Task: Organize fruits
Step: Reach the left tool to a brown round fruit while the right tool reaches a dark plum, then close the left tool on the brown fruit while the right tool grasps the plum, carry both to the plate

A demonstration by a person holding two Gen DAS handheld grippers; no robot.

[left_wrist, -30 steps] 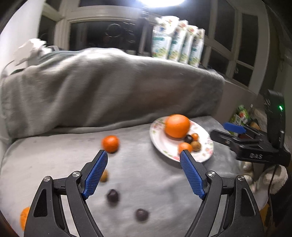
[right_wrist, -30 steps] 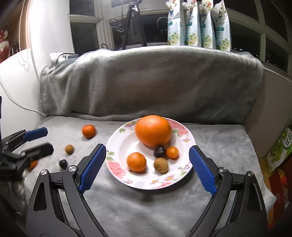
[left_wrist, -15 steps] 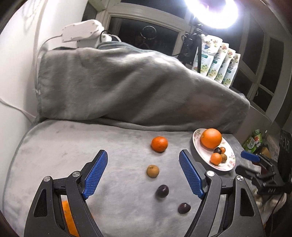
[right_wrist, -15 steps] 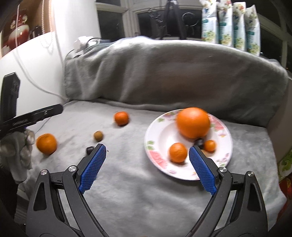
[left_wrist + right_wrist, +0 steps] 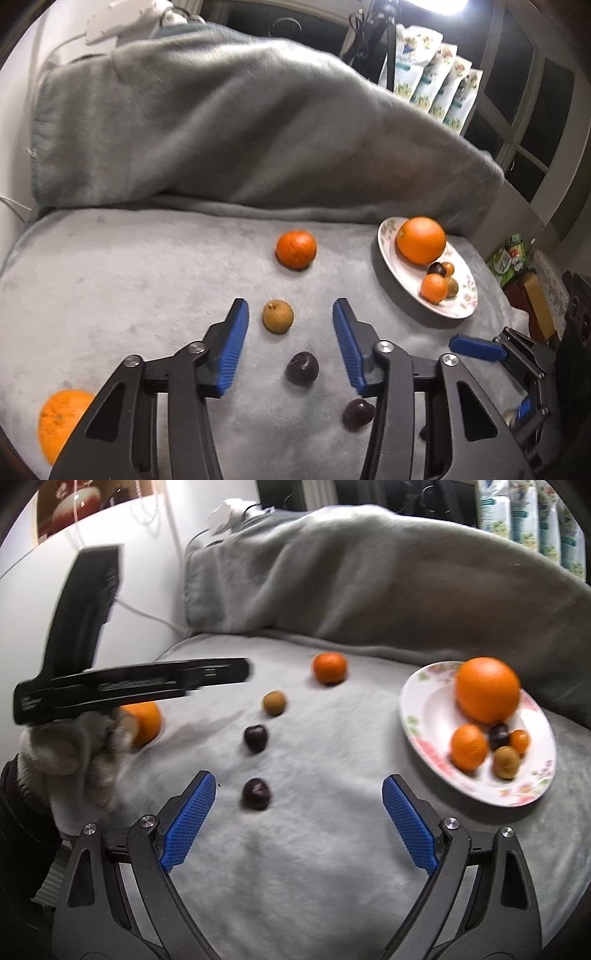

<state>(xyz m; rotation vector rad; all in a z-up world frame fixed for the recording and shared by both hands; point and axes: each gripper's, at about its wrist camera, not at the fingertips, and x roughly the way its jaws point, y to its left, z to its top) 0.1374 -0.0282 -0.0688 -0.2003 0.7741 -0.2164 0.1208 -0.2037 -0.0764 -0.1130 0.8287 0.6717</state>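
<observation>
The left hand-held gripper (image 5: 290, 332) has its blue ribbed pads closing, with nothing pressed between them yet: a small tan, rough-skinned round fruit (image 5: 278, 316) lies on the blanket in the gap near the tips, apart from both pads, and a dark plum-like fruit (image 5: 302, 368) sits closer in, also untouched. The right hand-held gripper (image 5: 299, 812) stands wide and empty above the blanket, with a second dark fruit (image 5: 256, 794) lying just ahead of its left pad. Outward from there, the surface is a soft grey plush blanket (image 5: 147, 295) spread over what looks like a sofa seat and draped up over its back; it would let round fruit settle into the nap and stay put. Still loose on it are a dimpled mandarin (image 5: 296, 249) beyond the tan fruit and another orange (image 5: 61, 417) at the lower left, partly hidden by the gripper frame. The glossy white plate (image 5: 461, 306) with a floral rim, off to the right, already holds a large smooth orange (image 5: 421, 240), a small mandarin, a dark fruit, a tiny orange one and a brownish one, huddled together. By my count about half is gathered: five pieces on the plate, five left on the blanket, the tan fruit probably next.
</observation>
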